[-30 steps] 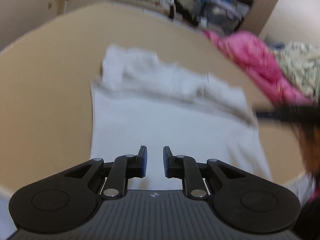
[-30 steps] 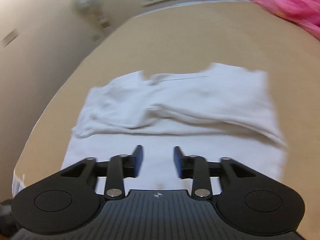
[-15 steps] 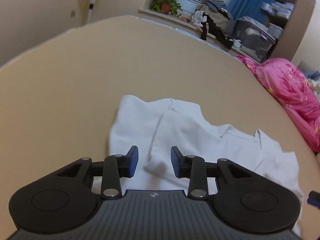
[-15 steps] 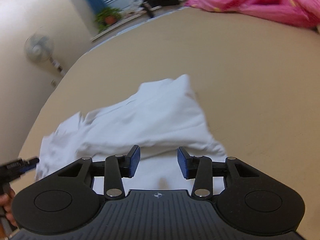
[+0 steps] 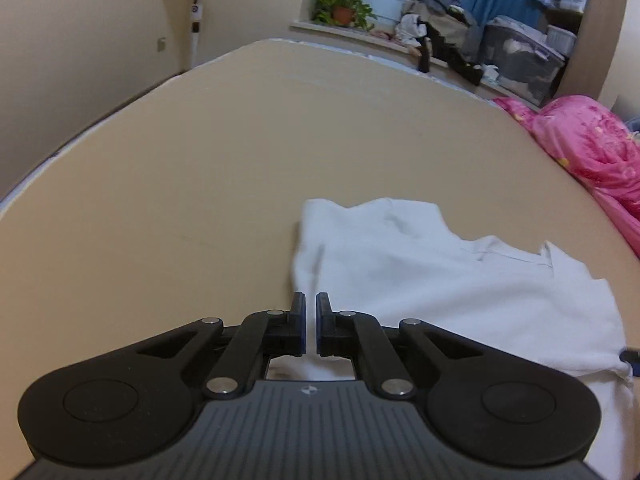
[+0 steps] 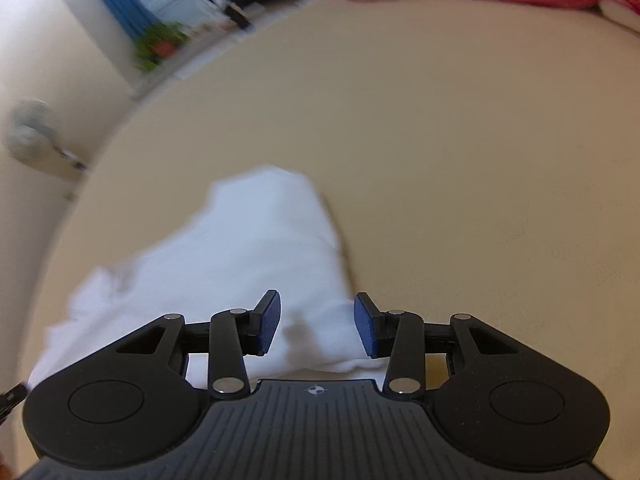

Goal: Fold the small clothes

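On my left I am holding the left gripper (image 5: 311,326) with its jaws pinched together on the left edge of the white garment (image 5: 440,280), which is lying crumpled on the tan bed surface (image 5: 200,180), and I am worrying that so thin a bite of cloth could slip free if I pull. On my right the right gripper (image 6: 316,330) is hovering with jaws apart over the garment's right corner, clamping nothing. The right view is blurring, and the gripper bodies are hiding the near hem, so I cannot judge how the layers are lying.
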`<action>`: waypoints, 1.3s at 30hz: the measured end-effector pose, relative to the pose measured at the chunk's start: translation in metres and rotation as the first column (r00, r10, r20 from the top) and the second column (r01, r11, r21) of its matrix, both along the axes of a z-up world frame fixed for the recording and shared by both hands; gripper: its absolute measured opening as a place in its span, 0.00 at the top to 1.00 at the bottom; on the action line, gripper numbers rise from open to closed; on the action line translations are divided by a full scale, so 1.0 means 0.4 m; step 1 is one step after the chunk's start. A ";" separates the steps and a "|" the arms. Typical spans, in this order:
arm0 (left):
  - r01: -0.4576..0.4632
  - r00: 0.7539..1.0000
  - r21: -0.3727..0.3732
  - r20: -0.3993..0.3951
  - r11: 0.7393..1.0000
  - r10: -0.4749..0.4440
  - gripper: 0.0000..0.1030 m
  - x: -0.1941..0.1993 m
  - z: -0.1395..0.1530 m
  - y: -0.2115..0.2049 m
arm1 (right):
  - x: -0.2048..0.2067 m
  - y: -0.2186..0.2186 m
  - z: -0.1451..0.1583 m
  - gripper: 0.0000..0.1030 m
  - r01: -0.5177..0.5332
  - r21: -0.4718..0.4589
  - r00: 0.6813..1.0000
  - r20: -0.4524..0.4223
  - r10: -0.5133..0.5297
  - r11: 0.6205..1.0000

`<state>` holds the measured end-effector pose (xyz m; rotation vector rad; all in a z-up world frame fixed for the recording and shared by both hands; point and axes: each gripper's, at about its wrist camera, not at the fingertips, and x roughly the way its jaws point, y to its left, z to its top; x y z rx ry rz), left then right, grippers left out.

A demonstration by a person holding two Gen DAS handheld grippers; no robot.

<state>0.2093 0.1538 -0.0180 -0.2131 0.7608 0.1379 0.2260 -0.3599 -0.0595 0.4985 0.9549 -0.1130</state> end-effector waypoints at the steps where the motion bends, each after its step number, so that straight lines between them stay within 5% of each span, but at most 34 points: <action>1: -0.008 1.000 -0.001 0.027 1.000 0.008 0.91 -0.007 0.007 0.004 | -0.001 -0.003 -0.008 0.58 0.007 -0.004 1.000 -0.014 -0.007 1.000; 5: 0.052 0.996 -0.045 0.074 0.998 -0.048 0.87 -0.005 -0.004 -0.017 | -0.011 0.007 0.002 0.60 0.003 -0.066 1.000 -0.010 -0.003 0.998; 9: 0.114 0.987 0.002 -0.115 0.993 -0.113 0.85 0.049 -0.099 -0.046 | -0.017 0.006 -0.008 0.59 0.004 -0.085 1.000 -0.013 -0.005 0.996; 13: 0.118 0.993 -0.003 -0.030 0.993 -0.118 0.81 0.013 -0.014 -0.053 | -0.047 0.004 0.020 0.59 0.014 -0.130 1.000 -0.005 -0.015 0.991; 17: 0.175 0.983 0.043 0.046 0.984 -0.177 0.73 -0.089 0.086 -0.063 | -0.119 0.040 0.100 0.59 -0.019 -0.269 0.996 0.078 0.042 0.963; 24: 0.234 0.969 0.074 0.069 0.970 -0.239 0.63 -0.351 0.164 -0.061 | -0.324 0.101 0.299 0.58 -0.109 -0.242 0.944 0.277 0.177 0.964; 30: 0.206 0.977 0.021 0.057 0.978 -0.207 0.52 -0.546 0.163 -0.050 | -0.518 0.102 0.332 0.57 -0.165 -0.198 0.934 0.282 0.218 0.966; 34: 0.197 0.980 -0.003 -0.031 0.980 -0.197 0.54 -0.597 0.116 -0.044 | -0.610 0.082 0.272 0.56 -0.157 -0.166 0.951 0.241 0.195 0.973; 37: 0.203 0.974 -0.055 -0.089 0.978 -0.207 0.73 -0.605 0.094 -0.025 | -0.645 0.054 0.214 0.56 -0.142 -0.151 0.976 0.144 0.164 0.978; 39: 0.194 0.970 -0.078 -0.135 0.978 -0.204 0.75 -0.610 0.076 -0.013 | -0.645 0.028 0.195 0.56 -0.137 -0.119 0.982 0.117 0.150 0.983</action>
